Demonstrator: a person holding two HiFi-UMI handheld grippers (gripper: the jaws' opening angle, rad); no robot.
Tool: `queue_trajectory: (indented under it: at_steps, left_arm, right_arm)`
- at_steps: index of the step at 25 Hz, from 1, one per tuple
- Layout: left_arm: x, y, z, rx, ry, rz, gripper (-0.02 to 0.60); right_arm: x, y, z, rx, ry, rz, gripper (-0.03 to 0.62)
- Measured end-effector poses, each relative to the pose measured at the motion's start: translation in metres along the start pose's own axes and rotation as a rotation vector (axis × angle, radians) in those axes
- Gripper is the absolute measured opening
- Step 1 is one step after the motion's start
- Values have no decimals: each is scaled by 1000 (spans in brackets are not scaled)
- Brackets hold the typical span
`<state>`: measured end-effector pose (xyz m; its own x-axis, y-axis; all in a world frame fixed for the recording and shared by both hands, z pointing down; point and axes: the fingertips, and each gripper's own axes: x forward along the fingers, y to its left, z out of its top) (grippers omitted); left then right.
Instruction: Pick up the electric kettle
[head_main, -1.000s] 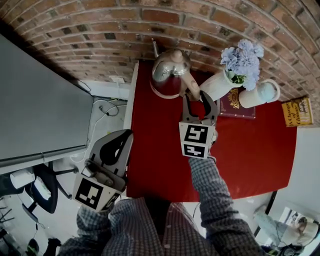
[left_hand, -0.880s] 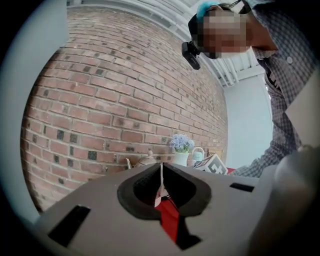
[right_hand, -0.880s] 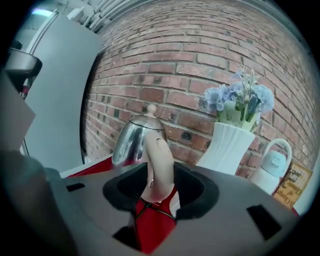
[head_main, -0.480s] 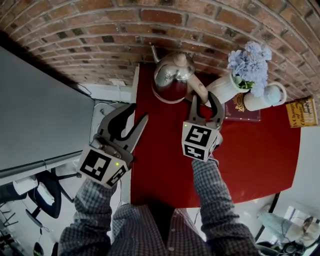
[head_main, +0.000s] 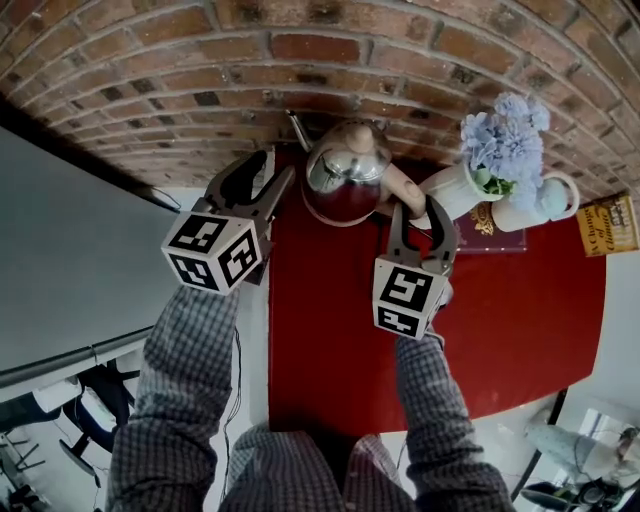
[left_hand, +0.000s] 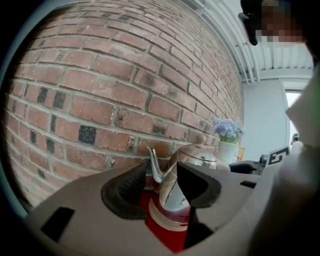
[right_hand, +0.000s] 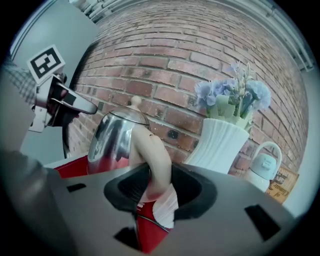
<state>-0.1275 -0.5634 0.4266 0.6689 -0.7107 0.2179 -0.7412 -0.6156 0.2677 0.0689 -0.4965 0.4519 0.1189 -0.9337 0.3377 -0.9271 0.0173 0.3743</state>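
Note:
The silver electric kettle (head_main: 340, 175) stands on the red tabletop (head_main: 470, 320) against the brick wall, its thin spout (left_hand: 154, 167) toward the left gripper. My right gripper (head_main: 415, 208) is shut on its pale curved handle (right_hand: 152, 155), which fills the gap between both pads. My left gripper (head_main: 278, 165) hovers just left of the kettle, at the table's left edge. Its jaws are opening with nothing between them. In the left gripper view the kettle (left_hand: 195, 160) shows beyond the gap.
A white vase (head_main: 452, 188) of blue flowers (head_main: 505, 135) stands right beside the handle. A pale mug (head_main: 535, 200) stands on a dark red book (head_main: 490, 228), with a yellow book (head_main: 610, 225) further right. The brick wall (head_main: 150, 60) is close behind.
My left gripper has come up from the lower left to the kettle's left side and opened its jaws. The right gripper's jaws have closed in on the handle.

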Motion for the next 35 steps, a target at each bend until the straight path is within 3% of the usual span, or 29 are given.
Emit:
queue_trajectory:
  at_steps: [3, 7, 14, 29, 32, 33, 35]
  left_arm:
    - [21, 15, -1, -47, 17, 2, 186]
    - [44, 30, -3, -11, 46, 4, 186]
    - [66, 33, 9, -99, -11, -33, 199]
    - [95, 26, 3, -115, 7, -81, 198]
    - [95, 25, 4, -117, -9, -108, 161]
    - [95, 22, 5, -112, -15, -125, 109]
    - [95, 19, 7, -107, -27, -132, 95]
  right_arm:
    - [0, 0, 0, 14, -14, -7, 143]
    - [0, 0, 0, 26, -38, -23, 143]
    - [0, -1, 0, 17, -58, -24, 143]
    - [0, -1, -2, 16, -71, -24, 143]
    - [1, 0, -2, -19, -78, -20, 143]
    - [1, 0, -2, -13, -85, -20, 143]
    - [1, -1, -2, 8, -97, -19, 144]
